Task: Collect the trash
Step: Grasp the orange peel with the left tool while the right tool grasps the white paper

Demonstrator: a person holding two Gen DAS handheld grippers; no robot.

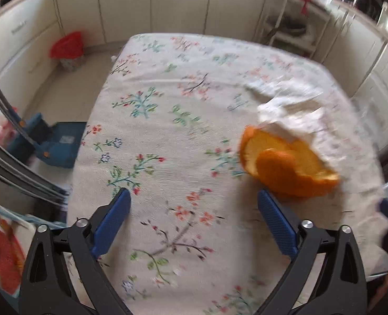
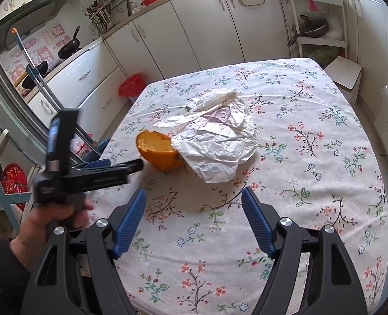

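Orange peel [image 2: 159, 152], a hollow half-shell with its open side up, lies near the middle of the surface [image 2: 312, 183], which is covered by a floral cloth. Going left to right in the right wrist view: a red-lined bin [image 2: 131, 85] stands on the floor by the cabinets beyond the surface's far left corner; the left gripper [image 2: 134, 164] reaches in from the left edge, its tip just beside the peel, motion-blurred. The left wrist view shows the left gripper's blue pads spread wide with nothing between them and the peel [image 1: 285, 165] just ahead of the right pad. Crumpled white paper [image 2: 217, 141] touches the peel's right side and spreads toward the far edge. The right gripper [image 2: 194, 204] hangs over the near part of the surface, fingers wide apart and empty, well short of the paper.
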